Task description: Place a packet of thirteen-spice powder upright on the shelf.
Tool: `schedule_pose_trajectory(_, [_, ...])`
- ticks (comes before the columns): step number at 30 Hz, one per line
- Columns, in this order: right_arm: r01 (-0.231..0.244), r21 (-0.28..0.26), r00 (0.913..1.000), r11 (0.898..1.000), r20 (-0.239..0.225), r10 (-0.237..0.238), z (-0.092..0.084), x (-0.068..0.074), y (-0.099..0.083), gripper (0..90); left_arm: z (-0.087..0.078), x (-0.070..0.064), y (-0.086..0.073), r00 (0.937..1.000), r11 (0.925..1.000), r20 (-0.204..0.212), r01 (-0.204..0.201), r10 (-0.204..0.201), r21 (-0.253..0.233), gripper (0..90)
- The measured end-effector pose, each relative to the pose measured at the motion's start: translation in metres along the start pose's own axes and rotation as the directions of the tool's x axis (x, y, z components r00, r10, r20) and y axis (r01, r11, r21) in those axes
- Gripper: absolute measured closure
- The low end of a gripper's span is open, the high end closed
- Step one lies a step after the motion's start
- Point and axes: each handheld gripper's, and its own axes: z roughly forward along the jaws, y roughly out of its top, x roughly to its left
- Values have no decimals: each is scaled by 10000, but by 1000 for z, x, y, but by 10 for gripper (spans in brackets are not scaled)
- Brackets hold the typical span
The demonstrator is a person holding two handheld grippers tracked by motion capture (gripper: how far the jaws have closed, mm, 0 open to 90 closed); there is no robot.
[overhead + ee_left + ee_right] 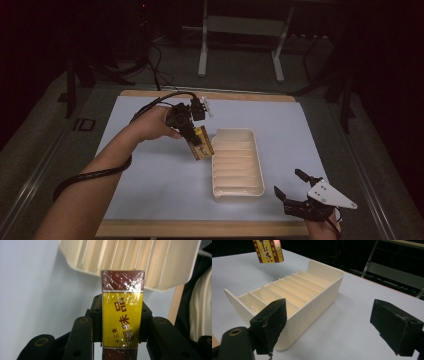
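Over the pale table (150, 175), left claw (200, 145) grips a wrapped box (202, 145).

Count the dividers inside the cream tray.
6 show in the right gripper view, running crosswise down the tray from its near end to its far end. The held yellow-and-brown box hangs above the tray's left side, hiding none.

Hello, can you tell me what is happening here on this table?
A person works with a gripper in each hand. The left gripper is shut on a small yellow and dark red box wrapped in clear film and holds it in the air beside the cream plastic tray with narrow slots. The tray's slots look empty. The right gripper is open near the tray, holding nothing.
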Motion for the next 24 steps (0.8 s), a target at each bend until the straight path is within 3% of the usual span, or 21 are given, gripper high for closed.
schedule_pose_trajectory(3, [8, -34, 10000, 10000, -22, -8, 0, -1, 0, 140, 1, -1, 6, 10000, 10000, -32, -19, 19, -61, 682])
schedule_pose_trajectory(7, [-19, -12, 10000, 10000, -72, 19, 0, -1, 0, 141, 3, -1, 14, 9991, 9987, 51, -415, 417, -290, 683])
schedule_pose_trajectory(12, [-32, -2, 10000, 10000, -80, 32, 0, -1, 0, 141, 4, -2, 26, 9981, 9958, 53, -606, 611, -681, 683])
schedule_pose_trajectory(16, [-15, -31, 9999, 10000, -106, 15, 0, -1, -1, 141, 5, -3, 35, 9947, 9896, -93, -1027, 1023, -1008, 683])
schedule_pose_trajectory(20, [-30, -26, 9999, 10000, -104, 30, 0, -1, -1, 141, 10, -3, 41, 9883, 9785, -151, -1521, 1515, -1391, 683])
schedule_pose_trajectory(24, [-57, -12, 9999, 10000, -130, 57, 0, -2, -1, 141, 16, -3, 47, 9870, 9732, -128, -1600, 1601, -1649, 684])
